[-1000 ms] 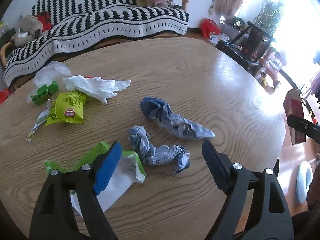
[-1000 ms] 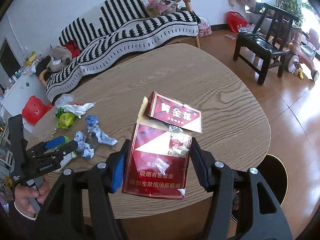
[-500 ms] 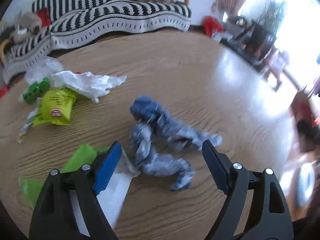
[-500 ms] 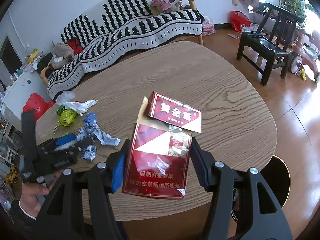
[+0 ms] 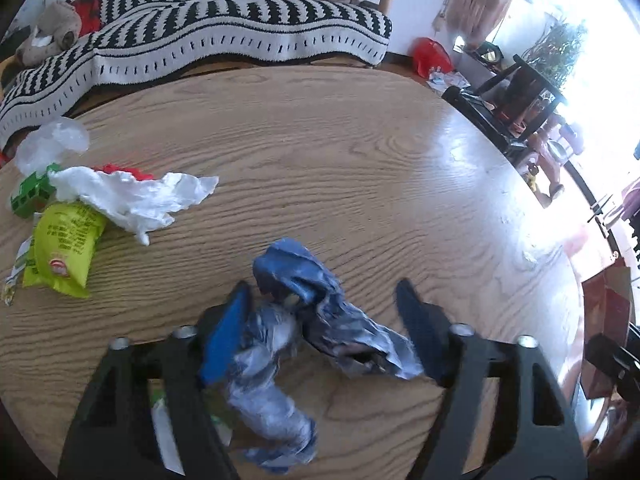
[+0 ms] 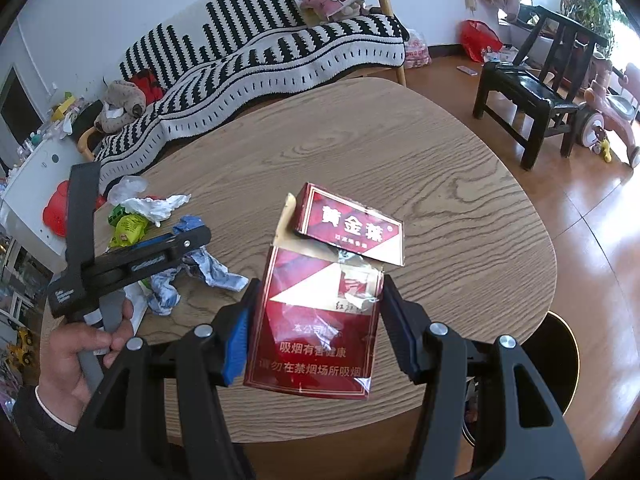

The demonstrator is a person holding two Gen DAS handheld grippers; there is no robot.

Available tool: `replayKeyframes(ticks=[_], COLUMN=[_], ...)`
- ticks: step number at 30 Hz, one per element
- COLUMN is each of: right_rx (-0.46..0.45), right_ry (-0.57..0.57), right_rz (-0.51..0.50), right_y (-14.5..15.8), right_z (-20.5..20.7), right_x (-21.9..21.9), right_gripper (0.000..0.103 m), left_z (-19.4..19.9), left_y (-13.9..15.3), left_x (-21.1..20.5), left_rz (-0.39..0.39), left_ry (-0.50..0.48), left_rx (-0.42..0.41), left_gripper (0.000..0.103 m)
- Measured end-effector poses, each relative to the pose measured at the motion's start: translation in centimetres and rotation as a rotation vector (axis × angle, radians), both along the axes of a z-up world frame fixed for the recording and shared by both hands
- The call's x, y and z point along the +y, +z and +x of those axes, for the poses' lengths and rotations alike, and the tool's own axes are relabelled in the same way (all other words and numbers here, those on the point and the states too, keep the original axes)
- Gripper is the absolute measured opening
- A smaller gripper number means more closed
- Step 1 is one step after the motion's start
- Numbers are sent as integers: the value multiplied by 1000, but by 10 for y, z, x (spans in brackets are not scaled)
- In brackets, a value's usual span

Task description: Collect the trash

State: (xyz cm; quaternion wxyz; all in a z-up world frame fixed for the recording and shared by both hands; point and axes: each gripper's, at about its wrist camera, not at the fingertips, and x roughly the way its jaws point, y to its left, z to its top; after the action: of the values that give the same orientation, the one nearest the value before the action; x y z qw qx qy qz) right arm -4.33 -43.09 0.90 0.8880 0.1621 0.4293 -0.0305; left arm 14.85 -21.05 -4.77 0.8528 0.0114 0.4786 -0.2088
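Left wrist view: my left hand-held gripper (image 5: 324, 312) straddles two blue wads (image 5: 320, 312) on the desk (image 5: 360, 160), jaws half-wide and just closing, pads not clearly pressing.

Risk, as I judge it: the wads lie crosswise, so closing may catch one and drag the other aside. My right hand-held gripper (image 6: 316, 320) clamps a red pack (image 6: 320, 320); its torn lid could flap. Only the right view shows my hand (image 6: 76, 352) and that pack; only the left shows the paper between the jaws.
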Motion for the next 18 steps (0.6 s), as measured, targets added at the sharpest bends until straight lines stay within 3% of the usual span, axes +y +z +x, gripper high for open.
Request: replayKeyframes(ticks=[1,3,8,13,18], right_rx=[0,0,-2,-14,-12], right_ry=[0,1,-7,-25,-41], right_rz=[-2,-1,-2,3,6], right_y=[0,0,0,2,0], right_z=[0,0,-1,-8,-17], right_x=[0,0,-3,-9,-17], right_gripper=[58,58,58,58,58], left_z=[2,4,-7,-14,-18], left_y=[-2,-3,15,46,37], left_x=[-2,-3,-7,2,-10], left_rz=[-4,-15,-25,-139,-126], left_ry=[2,4,-8,5,-43], left_rx=[6,12,-63,-128,-73], left_gripper=[43,36,35,35,36])
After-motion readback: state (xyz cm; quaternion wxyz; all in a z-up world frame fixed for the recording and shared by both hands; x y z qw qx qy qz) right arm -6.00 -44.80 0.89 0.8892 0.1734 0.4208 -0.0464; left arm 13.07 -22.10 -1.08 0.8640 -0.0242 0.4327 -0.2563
